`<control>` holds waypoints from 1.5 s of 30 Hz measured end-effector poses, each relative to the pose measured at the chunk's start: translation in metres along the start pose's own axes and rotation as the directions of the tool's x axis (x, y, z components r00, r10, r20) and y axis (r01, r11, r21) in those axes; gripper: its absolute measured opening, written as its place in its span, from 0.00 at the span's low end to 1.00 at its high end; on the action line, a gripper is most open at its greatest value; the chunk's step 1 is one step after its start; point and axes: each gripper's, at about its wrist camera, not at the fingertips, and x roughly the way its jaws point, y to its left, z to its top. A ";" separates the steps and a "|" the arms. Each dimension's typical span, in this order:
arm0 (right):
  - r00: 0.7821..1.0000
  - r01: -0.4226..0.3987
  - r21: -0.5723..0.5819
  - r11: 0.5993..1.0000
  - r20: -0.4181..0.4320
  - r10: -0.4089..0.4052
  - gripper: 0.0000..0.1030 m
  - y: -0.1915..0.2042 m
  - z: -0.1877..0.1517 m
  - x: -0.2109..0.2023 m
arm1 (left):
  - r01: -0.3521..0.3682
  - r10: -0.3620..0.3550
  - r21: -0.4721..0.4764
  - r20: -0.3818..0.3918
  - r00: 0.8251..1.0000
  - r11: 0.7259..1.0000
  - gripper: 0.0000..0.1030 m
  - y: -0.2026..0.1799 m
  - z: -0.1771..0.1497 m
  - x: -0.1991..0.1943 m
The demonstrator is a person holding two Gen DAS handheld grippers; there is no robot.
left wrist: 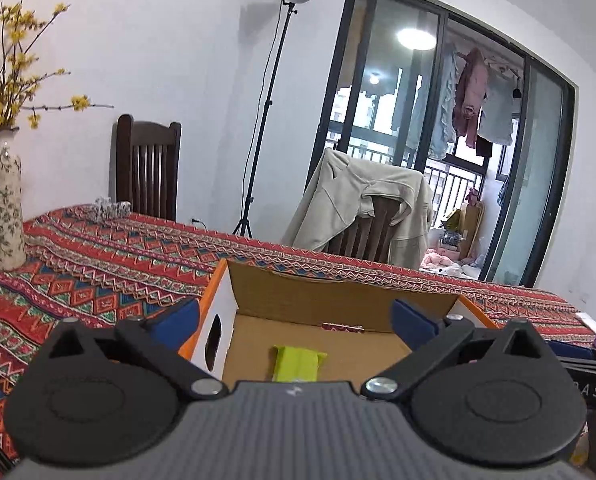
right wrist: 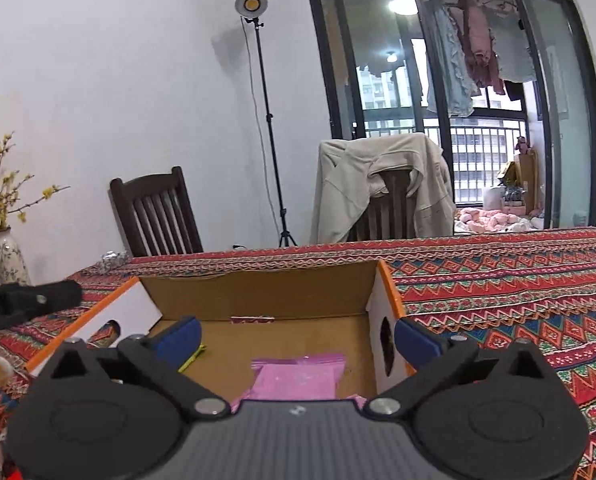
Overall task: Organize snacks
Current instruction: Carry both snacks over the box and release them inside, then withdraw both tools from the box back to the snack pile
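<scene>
Both sets of fingers are wide open and hold nothing. The green snack (left wrist: 298,363) and the pink snack (right wrist: 298,378) lie in the box (right wrist: 258,288), just under them. Lifting away, fingers could bump the box walls.

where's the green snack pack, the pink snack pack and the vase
green snack pack (left wrist: 298,364), left wrist view, middle of wrapper
pink snack pack (right wrist: 298,378), right wrist view, middle of wrapper
vase (left wrist: 2,208), left wrist view, its body
</scene>
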 end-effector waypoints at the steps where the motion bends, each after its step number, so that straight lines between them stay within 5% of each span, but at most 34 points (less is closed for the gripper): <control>1: 1.000 0.004 0.000 1.000 0.001 -0.004 1.00 -0.001 0.000 0.000 | 0.002 -0.002 0.004 0.000 1.000 1.000 1.00 -0.002 0.000 0.000; 19: 0.997 0.042 -0.040 0.998 0.064 -0.040 1.00 0.008 0.012 -0.057 | 0.002 -0.002 -0.030 0.009 1.000 1.000 1.00 -0.001 0.015 -0.053; 45: 0.980 0.094 -0.106 0.990 -0.165 -0.111 1.00 0.004 -0.099 -0.153 | -0.063 0.060 -0.013 -0.184 0.981 0.998 1.00 0.068 -0.079 -0.153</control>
